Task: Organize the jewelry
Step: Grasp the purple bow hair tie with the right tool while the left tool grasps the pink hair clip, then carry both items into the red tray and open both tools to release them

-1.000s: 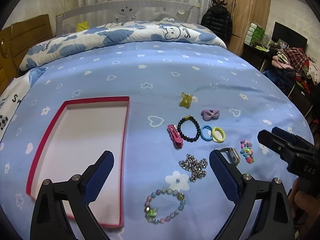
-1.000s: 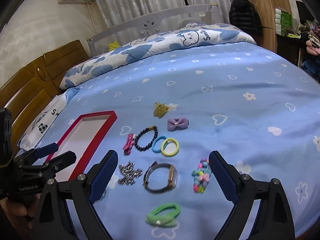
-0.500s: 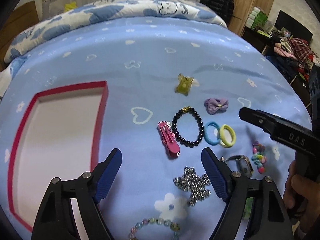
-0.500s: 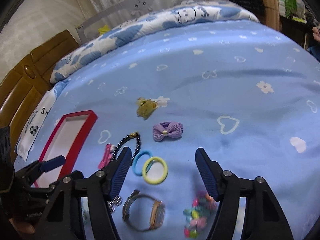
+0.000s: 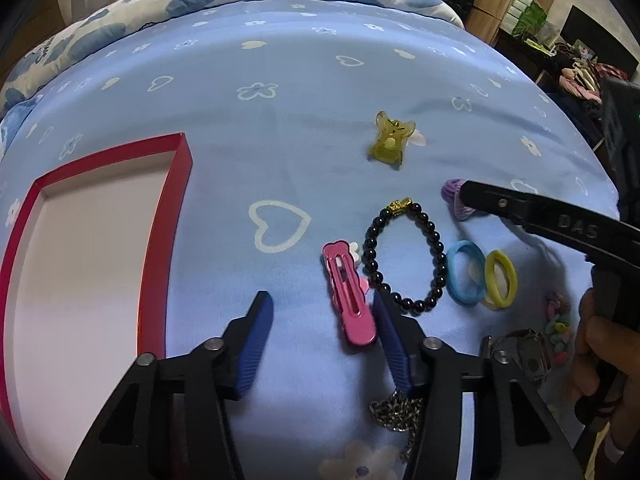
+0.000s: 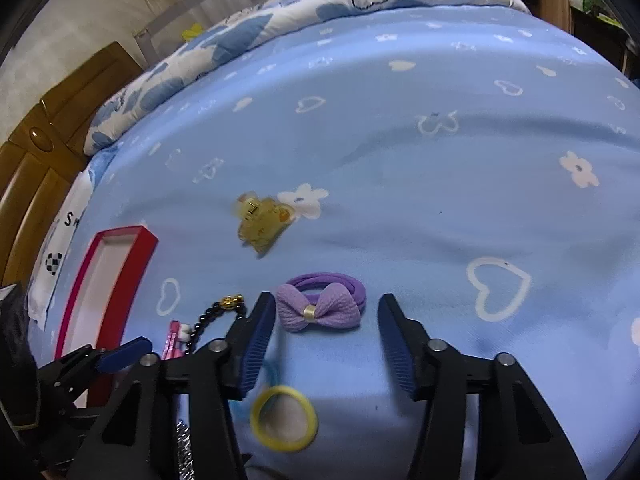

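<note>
On the blue heart-printed bedsheet (image 5: 280,152), left to right: a shallow red-rimmed cardboard tray (image 5: 160,232), the left gripper (image 5: 320,312) spread wide around a glossy pink hair clip (image 5: 350,300), a black bead bracelet (image 5: 404,256), then the right gripper (image 6: 326,314), marked "DAS", parted around a ribbed purple bow tie (image 6: 320,308).

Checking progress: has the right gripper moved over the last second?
Yes. The right gripper advanced across the bed from the watch to straddle the purple bow hair tie, fingers open.
</note>
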